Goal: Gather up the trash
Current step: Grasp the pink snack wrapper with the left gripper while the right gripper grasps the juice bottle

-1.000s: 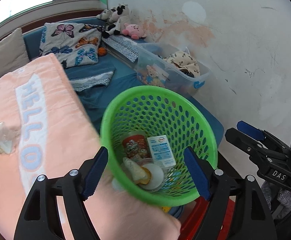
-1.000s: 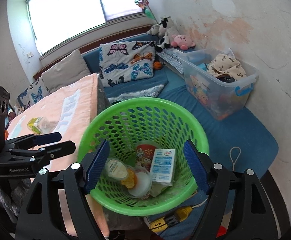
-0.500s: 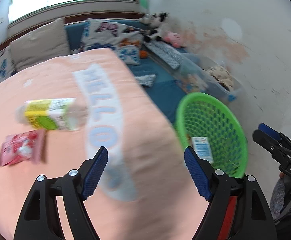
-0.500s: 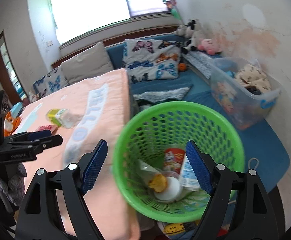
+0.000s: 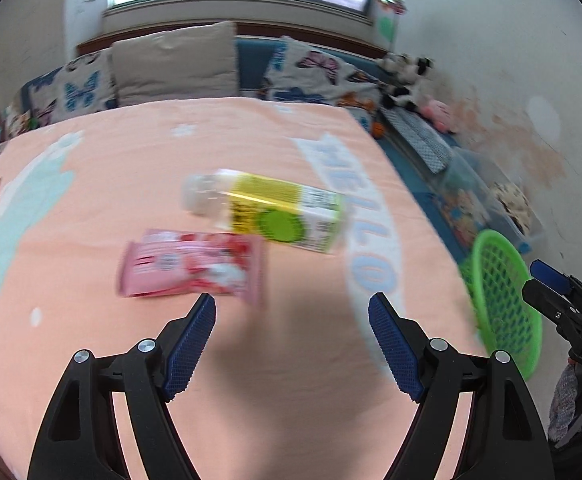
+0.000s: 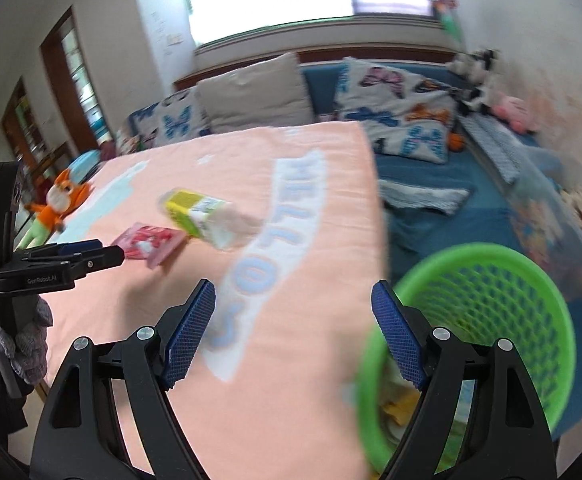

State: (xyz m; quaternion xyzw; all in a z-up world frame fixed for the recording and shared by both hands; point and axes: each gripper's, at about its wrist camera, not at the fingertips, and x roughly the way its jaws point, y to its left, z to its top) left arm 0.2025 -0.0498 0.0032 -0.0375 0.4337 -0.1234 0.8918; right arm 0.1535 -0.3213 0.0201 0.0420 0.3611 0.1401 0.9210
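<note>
A clear plastic bottle with a yellow-green label (image 5: 275,216) lies on its side on the pink blanket (image 5: 131,184). A pink snack wrapper (image 5: 191,266) lies flat just in front of it. My left gripper (image 5: 291,328) is open and empty, hovering just short of the wrapper. My right gripper (image 6: 293,320) is open and empty above the blanket's edge. The green mesh basket (image 6: 491,280) stands by the bed at the right, with trash inside. The bottle (image 6: 203,216), the wrapper (image 6: 147,242) and my left gripper (image 6: 91,254) show in the right wrist view. The basket (image 5: 499,292) shows in the left wrist view.
Butterfly and beige pillows (image 5: 175,64) line the bed's far side. A clear storage bin (image 5: 491,200) and plush toys (image 5: 407,76) sit along the stained wall at the right. An orange plush toy (image 6: 57,204) lies at the bed's left side.
Both grippers have swung left, away from above the basket and over the blanket. The bottle and wrapper now sit near the middle of the left wrist view. Both stay open.
</note>
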